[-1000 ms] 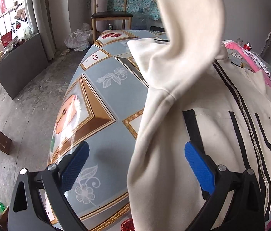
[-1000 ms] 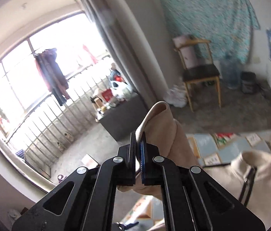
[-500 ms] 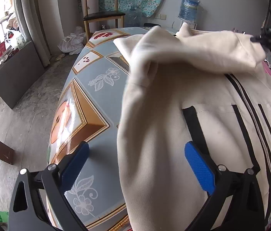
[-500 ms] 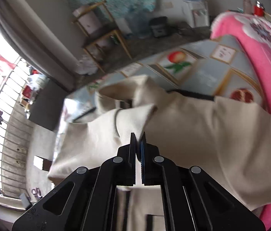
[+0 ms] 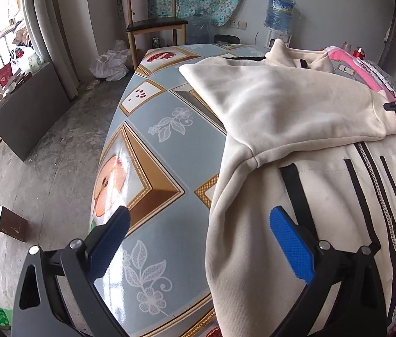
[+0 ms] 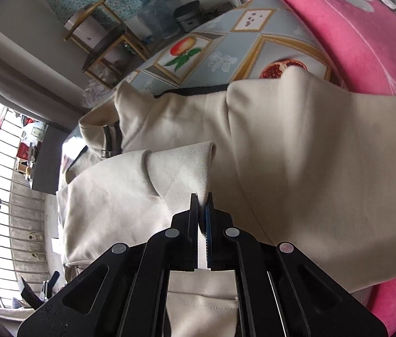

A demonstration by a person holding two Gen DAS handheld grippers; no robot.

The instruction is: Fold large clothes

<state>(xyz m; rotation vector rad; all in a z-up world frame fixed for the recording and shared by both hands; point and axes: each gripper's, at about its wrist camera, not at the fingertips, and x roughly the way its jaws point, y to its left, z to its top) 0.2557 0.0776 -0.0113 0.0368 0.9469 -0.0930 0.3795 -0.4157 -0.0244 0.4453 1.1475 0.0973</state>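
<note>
Right now the cream jacket [image 5: 324,196] lies spread front-up on the table [image 5: 153,146], its dark-edged zip running down the middle, and one sleeve [image 5: 282,104] is folded across the chest. The right gripper [image 6: 201,205] has its jaws closed on the cuff [image 6: 189,165] of that sleeve, the ribbed fabric pinched between the two pads and bunching just ahead of the tips. Beyond those jaws sits the jacket's collar [image 6: 130,112], and to their right a broad fold of the cream cloth rises against a pink blanket [image 6: 352,42]. The left gripper [image 5: 198,233] hangs with its jaws wide apart and nothing between the blue pads [image 5: 290,247]; the jacket's side edge runs between them, with the right-hand finger over the cream fabric beside a black pocket stripe and the left-hand finger over the bare patterned tablecloth. Far ahead of these open jaws stand a wooden chair [image 5: 153,22] and a water bottle [image 5: 279,11] against the wall.
</note>
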